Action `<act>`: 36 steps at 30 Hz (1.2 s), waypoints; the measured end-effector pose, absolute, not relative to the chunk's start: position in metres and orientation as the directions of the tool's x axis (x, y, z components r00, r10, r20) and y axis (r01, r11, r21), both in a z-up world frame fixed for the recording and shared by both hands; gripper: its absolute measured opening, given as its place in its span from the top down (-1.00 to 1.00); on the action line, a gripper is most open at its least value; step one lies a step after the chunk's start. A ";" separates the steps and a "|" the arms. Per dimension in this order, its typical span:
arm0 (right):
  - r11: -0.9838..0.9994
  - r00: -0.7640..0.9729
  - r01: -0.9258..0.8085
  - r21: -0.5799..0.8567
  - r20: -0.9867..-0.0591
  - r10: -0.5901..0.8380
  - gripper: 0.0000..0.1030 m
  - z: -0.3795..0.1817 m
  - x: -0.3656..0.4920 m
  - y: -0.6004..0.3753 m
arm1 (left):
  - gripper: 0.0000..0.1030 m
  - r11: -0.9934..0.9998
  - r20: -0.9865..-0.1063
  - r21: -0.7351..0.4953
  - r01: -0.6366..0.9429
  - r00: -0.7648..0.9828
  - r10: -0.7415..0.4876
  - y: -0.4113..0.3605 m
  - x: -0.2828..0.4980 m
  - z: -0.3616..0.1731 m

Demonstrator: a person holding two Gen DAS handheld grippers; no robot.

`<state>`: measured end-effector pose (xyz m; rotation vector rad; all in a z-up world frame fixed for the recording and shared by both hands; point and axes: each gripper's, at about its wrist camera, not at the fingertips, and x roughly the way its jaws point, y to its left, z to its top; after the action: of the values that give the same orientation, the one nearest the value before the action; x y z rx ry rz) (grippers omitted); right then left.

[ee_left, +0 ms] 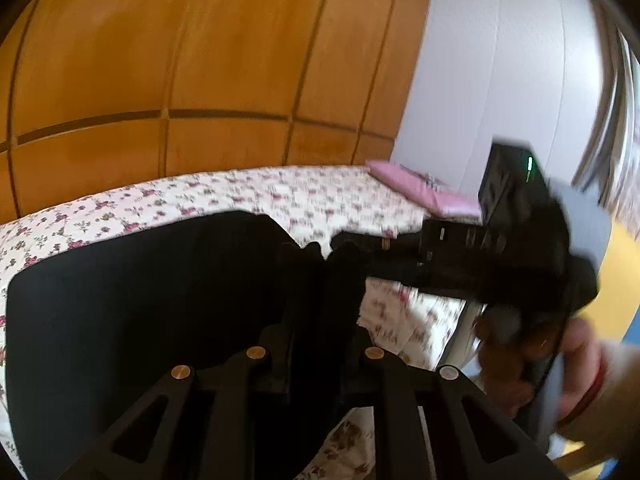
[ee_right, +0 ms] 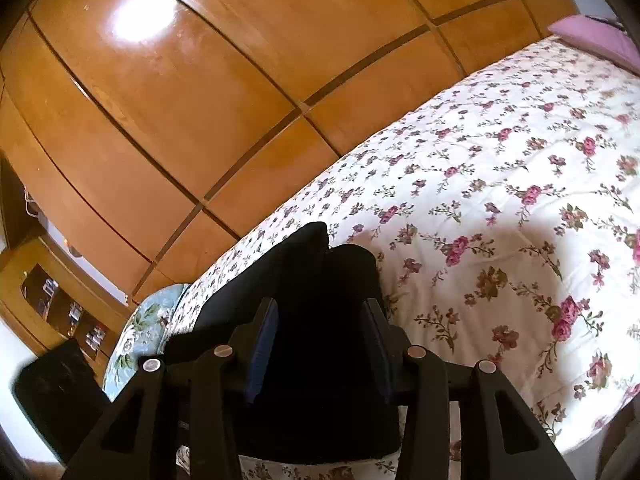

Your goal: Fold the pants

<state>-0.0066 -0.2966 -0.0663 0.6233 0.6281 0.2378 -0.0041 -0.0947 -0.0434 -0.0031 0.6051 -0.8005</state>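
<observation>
Pants, dark and nearly black, lie across the near edge of a bed covered in a white quilt printed with pink roses, the cloth spread wide to the left and gathered up into both tools at the near side. The left gripper has its fingers drawn close together with a fold of the fabric pinched between them. Seen from the right wrist camera, the right gripper stands partly open, its blue-padded fingers pressed against either side of a thick bundle of the pants lifted off the quilt. In the left wrist view that same right gripper reaches in from the right, blurred, its tip just beside the left one, with the person's right hand on its handle. A pink pillow rests at the far right end of the bed, against a pale wall. Behind the bed runs a glossy orange-brown wooden wardrobe. At the far left, a floral cushion leans by the bed's end, near a wooden shelf unit.
</observation>
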 end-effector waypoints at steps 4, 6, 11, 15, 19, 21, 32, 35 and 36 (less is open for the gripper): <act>0.780 0.773 -0.038 0.625 -0.476 0.419 0.09 -0.071 -0.004 -0.291 | 0.41 0.683 -0.570 -0.235 0.691 0.471 -0.673 -0.106 -0.011 -0.060; 0.782 0.761 -0.057 0.621 -0.480 0.437 0.00 -0.072 -0.003 -0.285 | 0.38 0.677 -0.568 -0.249 0.693 0.462 -0.682 -0.103 -0.029 -0.059; 0.784 0.719 -0.062 0.618 -0.517 0.464 -0.16 -0.083 0.000 -0.272 | 0.33 0.630 -0.503 -0.380 0.677 0.420 -0.755 -0.066 -0.035 -0.040; 0.758 0.696 -0.066 0.649 -0.514 0.501 -0.20 -0.089 0.001 -0.269 | 0.32 0.677 -0.436 -0.419 0.604 0.520 -0.734 -0.022 -0.036 -0.026; 0.740 0.674 -0.059 0.670 -0.520 0.525 -0.23 -0.094 0.004 -0.269 | 0.31 0.785 -0.456 -0.425 0.450 0.643 -0.615 0.024 -0.026 -0.031; 0.730 0.660 -0.060 0.681 -0.522 0.541 -0.23 -0.097 0.007 -0.270 | 0.30 0.831 -0.478 -0.419 0.367 0.688 -0.545 0.046 -0.023 -0.040; 0.788 0.700 -0.077 0.610 -0.530 0.478 0.76 -0.072 0.014 -0.259 | 0.25 0.852 -0.530 -0.412 0.323 0.676 -0.513 0.053 -0.019 -0.063; 0.822 0.716 -0.095 0.562 -0.535 0.449 0.76 -0.057 0.015 -0.262 | 0.22 0.864 -0.547 -0.357 0.354 0.671 -0.501 0.040 -0.017 -0.065; 0.833 0.709 -0.083 0.547 -0.555 0.435 0.76 -0.060 0.017 -0.262 | 0.22 0.867 -0.552 -0.349 0.355 0.670 -0.497 0.038 -0.018 -0.066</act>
<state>0.0175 -0.2623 -0.0602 0.5183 0.7329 0.3025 -0.0176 0.0377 -0.0661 -0.2201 0.6849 -0.4846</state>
